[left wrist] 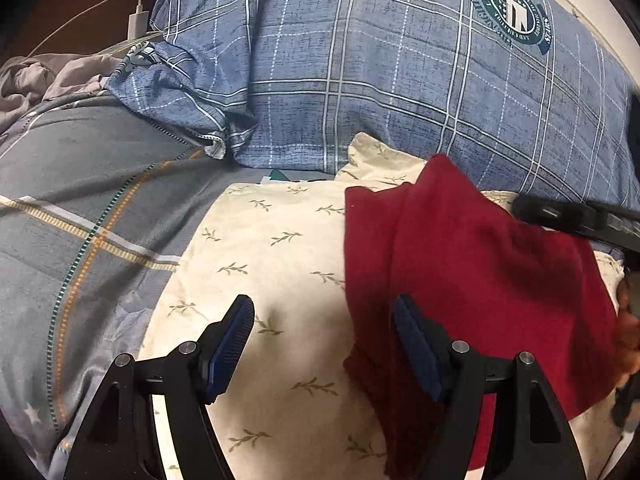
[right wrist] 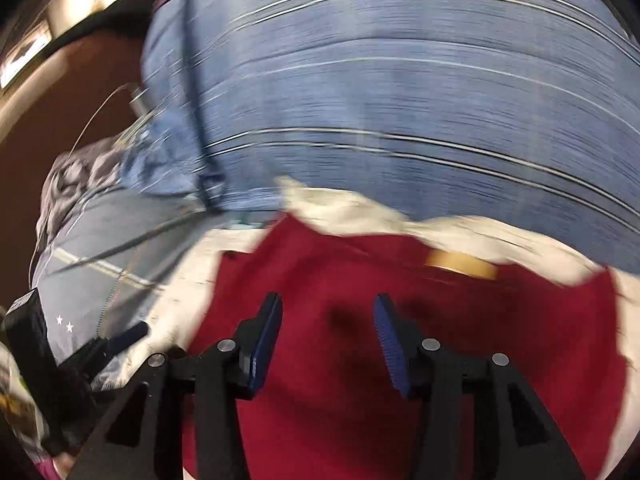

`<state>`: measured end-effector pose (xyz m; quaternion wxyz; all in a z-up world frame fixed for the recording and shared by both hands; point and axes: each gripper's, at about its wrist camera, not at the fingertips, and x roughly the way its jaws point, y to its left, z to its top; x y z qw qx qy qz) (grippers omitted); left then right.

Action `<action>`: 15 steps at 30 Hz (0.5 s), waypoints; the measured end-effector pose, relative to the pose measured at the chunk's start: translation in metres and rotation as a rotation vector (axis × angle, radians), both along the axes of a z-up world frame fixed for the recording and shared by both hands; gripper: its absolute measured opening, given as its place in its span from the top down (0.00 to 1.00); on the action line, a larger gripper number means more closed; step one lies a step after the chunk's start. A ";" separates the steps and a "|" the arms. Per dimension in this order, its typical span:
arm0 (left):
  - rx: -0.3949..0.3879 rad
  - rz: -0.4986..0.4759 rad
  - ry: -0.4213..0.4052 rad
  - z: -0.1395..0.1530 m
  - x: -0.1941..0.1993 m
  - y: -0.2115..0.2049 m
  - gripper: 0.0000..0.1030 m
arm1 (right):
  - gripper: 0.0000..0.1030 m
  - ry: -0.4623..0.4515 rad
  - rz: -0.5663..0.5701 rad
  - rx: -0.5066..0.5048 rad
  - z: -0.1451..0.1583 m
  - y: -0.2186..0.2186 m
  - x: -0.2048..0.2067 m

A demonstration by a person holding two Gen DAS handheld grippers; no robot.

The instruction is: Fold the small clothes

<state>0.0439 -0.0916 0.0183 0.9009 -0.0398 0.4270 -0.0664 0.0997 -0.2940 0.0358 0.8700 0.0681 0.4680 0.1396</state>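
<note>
A dark red garment (left wrist: 472, 280) lies partly folded on a cream leaf-print pillow (left wrist: 272, 264). My left gripper (left wrist: 322, 312) is open and empty, its right finger over the garment's left edge. The right gripper's arm (left wrist: 576, 220) reaches over the garment's far right side. In the blurred right wrist view, my right gripper (right wrist: 326, 312) is open and empty just above the red garment (right wrist: 460, 360), which has a tan label (right wrist: 460, 266) near its far edge. The left gripper (right wrist: 124, 336) shows at the lower left.
A blue plaid quilt (left wrist: 400, 80) rises behind the pillow. A grey striped bedsheet (left wrist: 80, 200) lies to the left. A white charger and cable (left wrist: 138, 20) and crumpled grey cloth (left wrist: 48, 76) sit at the far left.
</note>
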 end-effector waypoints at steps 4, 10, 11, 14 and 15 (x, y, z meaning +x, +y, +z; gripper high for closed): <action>0.004 0.000 0.025 -0.006 0.006 -0.002 0.30 | 0.65 -0.023 0.058 -0.177 -0.023 0.062 0.038; 0.003 0.000 0.051 -0.010 0.018 -0.001 0.30 | 0.75 0.056 -0.013 -0.146 -0.073 0.052 0.075; 0.006 0.000 0.057 -0.011 0.020 -0.002 0.30 | 0.75 0.056 -0.013 -0.146 -0.073 0.052 0.075; 0.009 0.001 0.060 -0.012 0.022 -0.003 0.30 | 0.71 0.030 -0.014 -0.105 -0.065 0.045 0.066; 0.016 0.001 0.056 -0.013 0.022 -0.004 0.30 | 0.71 0.029 -0.017 -0.102 -0.060 0.042 0.061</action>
